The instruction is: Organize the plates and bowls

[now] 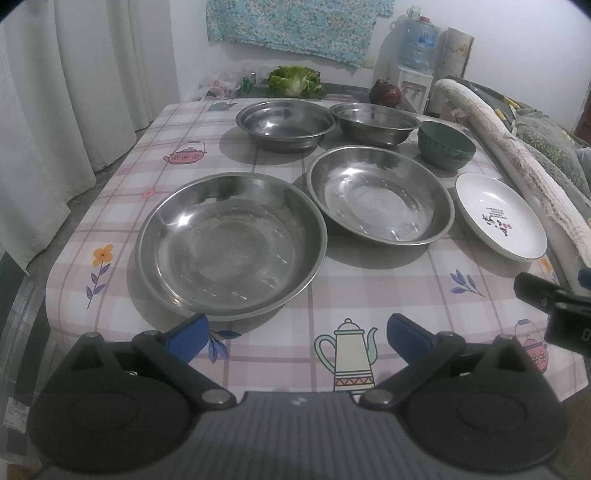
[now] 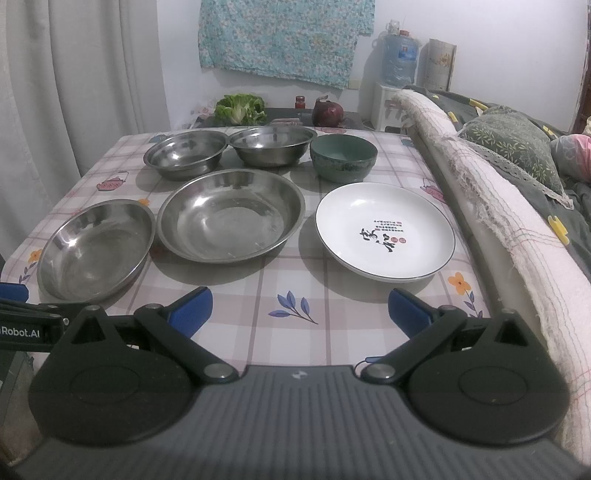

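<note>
A: Item one, grippers. Pose?

B: Left gripper (image 1: 297,338) is level over the near table edge, blue-padded fingers (image 1: 188,336) spread wide and released, nothing between them. Right gripper (image 2: 300,310) likewise: low over the near edge, fingers (image 2: 408,310) wide apart, holding nothing. Each shows at the side margin of the other's view.

A: Item two, dishes against the jaws?

B: Left wrist view: the large steel plate (image 1: 231,245) lies just beyond the left fingertip, its near rim close to that pad, not touching. A second steel plate (image 1: 380,194) sits beyond it to the right, just beside it. Right wrist view: the white plate (image 2: 384,230) with black calligraphy lies ahead of the right finger, clear of it. The second steel plate (image 2: 231,214) is ahead between the jaws, farther off.

A: Back row?

B: Two steel bowls, left one (image 1: 286,123) and right one (image 1: 375,122), rims nearly touching; the green ceramic bowl (image 1: 445,144) at the right end, behind the white plate (image 1: 500,216). All upright, none stacked.

A: Item three, surroundings?

B: Checked tablecloth (image 1: 332,291) printed with teapots and flowers. Behind the table: a leafy green vegetable (image 1: 293,81), a dark red onion (image 1: 385,92), a water dispenser (image 1: 415,55), floral cloth (image 1: 295,26) on the wall. White curtain (image 1: 55,92) at left; a sofa arm draped with a frayed towel (image 2: 491,206) runs along the table's right side.
</note>
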Action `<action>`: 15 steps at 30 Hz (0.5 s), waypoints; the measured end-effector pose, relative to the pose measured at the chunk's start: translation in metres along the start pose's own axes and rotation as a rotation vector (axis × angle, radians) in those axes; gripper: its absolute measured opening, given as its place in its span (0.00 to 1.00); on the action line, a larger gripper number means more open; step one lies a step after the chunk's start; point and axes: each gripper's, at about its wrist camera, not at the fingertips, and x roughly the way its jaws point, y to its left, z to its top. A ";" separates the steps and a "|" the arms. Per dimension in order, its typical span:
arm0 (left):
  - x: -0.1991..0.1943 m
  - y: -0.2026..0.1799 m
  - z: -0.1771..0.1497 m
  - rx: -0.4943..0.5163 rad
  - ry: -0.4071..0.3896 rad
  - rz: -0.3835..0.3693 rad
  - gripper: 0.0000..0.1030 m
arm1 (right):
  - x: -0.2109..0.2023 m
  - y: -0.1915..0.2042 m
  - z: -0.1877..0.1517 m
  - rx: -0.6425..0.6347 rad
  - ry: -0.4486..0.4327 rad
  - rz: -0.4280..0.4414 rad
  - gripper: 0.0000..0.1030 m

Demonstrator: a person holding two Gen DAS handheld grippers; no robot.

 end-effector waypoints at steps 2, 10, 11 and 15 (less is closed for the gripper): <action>0.000 0.000 0.000 -0.001 -0.004 0.001 1.00 | 0.000 0.000 0.000 0.000 -0.001 -0.003 0.99; 0.004 0.008 -0.003 0.000 0.010 0.007 1.00 | 0.002 -0.002 -0.001 -0.003 -0.001 -0.033 0.99; 0.004 0.009 -0.003 0.004 0.006 0.007 1.00 | 0.003 -0.002 -0.001 -0.001 -0.001 -0.035 0.99; 0.003 0.014 0.007 0.050 -0.029 0.046 1.00 | 0.003 -0.004 0.011 0.007 -0.028 0.009 0.99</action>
